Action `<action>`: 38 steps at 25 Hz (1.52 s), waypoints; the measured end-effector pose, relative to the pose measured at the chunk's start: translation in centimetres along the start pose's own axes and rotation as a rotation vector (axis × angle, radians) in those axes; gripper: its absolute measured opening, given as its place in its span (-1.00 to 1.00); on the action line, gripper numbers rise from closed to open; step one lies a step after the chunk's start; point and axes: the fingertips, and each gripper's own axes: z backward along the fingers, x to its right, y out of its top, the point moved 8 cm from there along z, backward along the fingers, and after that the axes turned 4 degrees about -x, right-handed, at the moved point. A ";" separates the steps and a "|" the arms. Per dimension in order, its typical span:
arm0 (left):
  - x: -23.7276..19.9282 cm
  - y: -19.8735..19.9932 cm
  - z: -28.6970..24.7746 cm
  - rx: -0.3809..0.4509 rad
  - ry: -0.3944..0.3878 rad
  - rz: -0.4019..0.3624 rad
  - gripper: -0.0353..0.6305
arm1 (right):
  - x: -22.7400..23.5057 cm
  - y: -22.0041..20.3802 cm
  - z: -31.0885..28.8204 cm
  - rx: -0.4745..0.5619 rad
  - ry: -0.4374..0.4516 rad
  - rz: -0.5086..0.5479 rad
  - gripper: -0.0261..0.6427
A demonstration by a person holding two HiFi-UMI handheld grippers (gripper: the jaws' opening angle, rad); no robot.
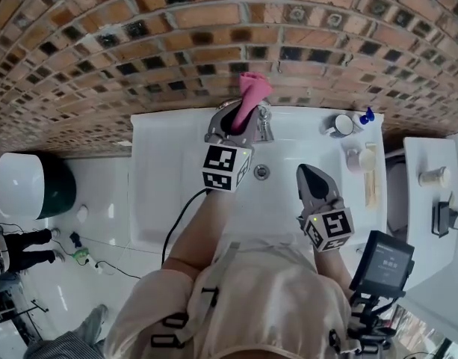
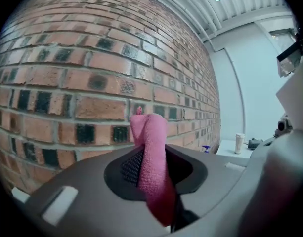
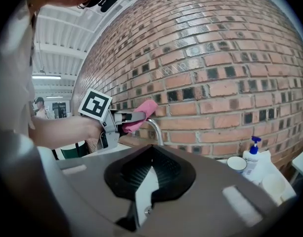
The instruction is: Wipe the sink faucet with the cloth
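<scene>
My left gripper (image 1: 232, 126) is shut on a pink cloth (image 1: 251, 96), which sticks up out of its tips just left of the chrome faucet (image 1: 264, 123) at the back of the white sink (image 1: 165, 170). In the left gripper view the cloth (image 2: 153, 172) hangs pinched between the pads, in front of the brick wall. The right gripper view shows the left gripper (image 3: 136, 116) level, with the cloth (image 3: 144, 110) at the top of the curved faucet spout (image 3: 156, 130). My right gripper (image 1: 312, 182) hovers over the right side of the basin, shut and empty (image 3: 152, 169).
A cup (image 1: 341, 126) and a blue-topped pump bottle (image 1: 365, 116) stand on the sink's back right corner. The drain (image 1: 261, 172) lies mid-basin. A white side counter (image 1: 430, 200) with small items is at the right, and a black screen device (image 1: 382, 264) sits near my right side.
</scene>
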 end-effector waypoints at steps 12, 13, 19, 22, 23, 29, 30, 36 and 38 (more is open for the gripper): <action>3.3 -5.7 -4.8 -0.221 -0.085 -0.093 -0.63 | 2.8 -1.1 0.9 -0.008 -0.036 -0.058 -0.94; 3.3 -6.1 -4.7 -0.236 -0.086 -0.092 -0.63 | 2.7 -1.0 0.9 -0.007 -0.033 -0.057 -0.95; 2.9 -7.7 -5.0 -0.295 -0.101 -0.079 -0.63 | 2.7 -0.8 0.2 -0.010 -0.015 -0.056 -0.94; 2.7 -8.8 -5.2 -0.329 -0.118 -0.055 -0.63 | 2.7 -0.9 0.0 -0.015 -0.012 -0.059 -0.94; 2.6 -9.0 -5.3 -0.326 -0.123 -0.044 -0.63 | 2.9 -0.9 -0.2 -0.016 -0.011 -0.060 -0.95; 3.4 -6.0 -3.8 -0.168 -0.158 -0.016 -0.63 | 2.9 -0.4 -1.0 -0.011 -0.008 -0.041 -0.94; 3.3 -4.9 -3.1 -0.130 -0.156 -0.018 -0.63 | 2.6 -0.3 -1.1 -0.010 -0.005 -0.036 -0.95; 0.9 0.8 5.5 0.046 -0.079 -0.040 -0.63 | -2.0 1.1 -0.9 0.019 0.039 0.011 -0.94; -0.6 1.8 8.8 0.089 -0.033 -0.045 -0.63 | -4.0 1.7 -1.3 0.033 0.065 0.031 -0.94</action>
